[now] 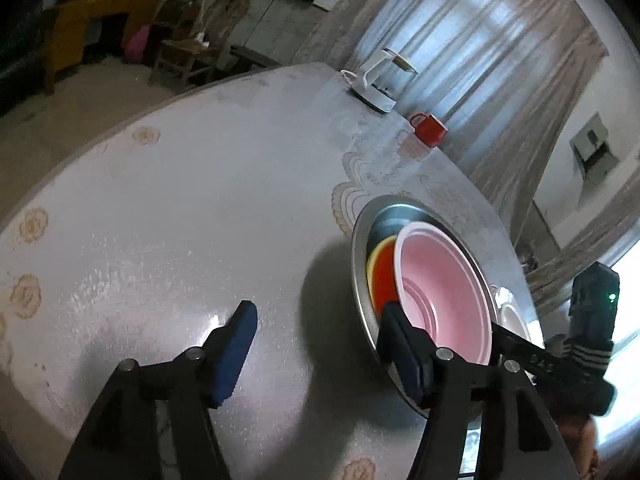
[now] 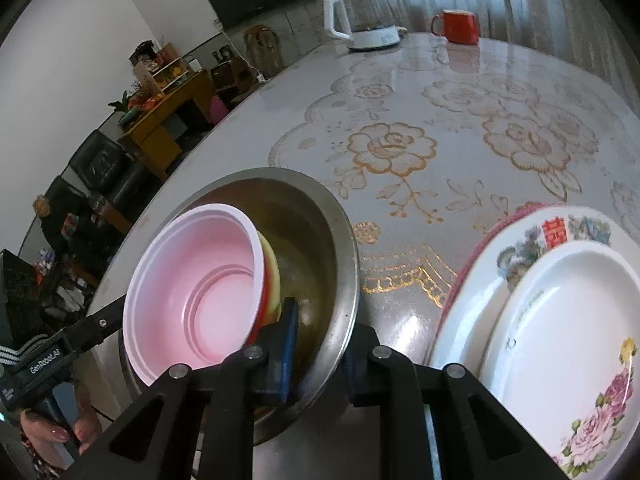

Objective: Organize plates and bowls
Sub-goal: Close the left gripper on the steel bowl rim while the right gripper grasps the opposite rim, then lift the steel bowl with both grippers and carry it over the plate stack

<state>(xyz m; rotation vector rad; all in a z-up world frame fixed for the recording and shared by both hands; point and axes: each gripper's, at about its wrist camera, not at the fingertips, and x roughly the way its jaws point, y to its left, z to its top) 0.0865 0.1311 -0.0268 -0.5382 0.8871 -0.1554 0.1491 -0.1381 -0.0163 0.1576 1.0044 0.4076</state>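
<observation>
- a steel bowl (image 2: 332,240) sits on the table (image 2: 400,100), which is covered with a glossy cloth printed with gold roses.
- inside the steel bowl a pink plastic bowl (image 2: 192,292) leans on its side, mouth turned toward the cameras; behind it, nested against it, a red bowl with a yellow rim (image 1: 383,272) also stands tilted.
- the right gripper (image 2: 320,354) is clamped on the near rim of the steel bowl: one blue pad (image 2: 289,344) is inside the bowl, the other finger outside the wall, jaws narrow with the metal between them.
- the left gripper (image 1: 320,344) has its jaws standing apart, about halfway wide; no earlier view is at hand to compare.
- its left pad (image 1: 236,352) hangs over bare tablecloth, its right pad (image 1: 400,348) sits at the steel bowl's edge, just beside the red bowl and the pink bowl's rim; whether it touches them cannot be told. nothing is pinched between the two pads.
- in the right wrist view a hand (image 2: 60,436) holds the left gripper's handle at the lower left.
- right of the steel bowl, apart from it, lies a stack of plates: a white plate with pink roses (image 2: 560,360) on top of a larger flowered plate with a red emblem (image 2: 520,252), over something with a pink edge.
- at the far side of the table stand a white electric kettle (image 2: 360,12) and a red mug (image 2: 460,26), near each other.
</observation>
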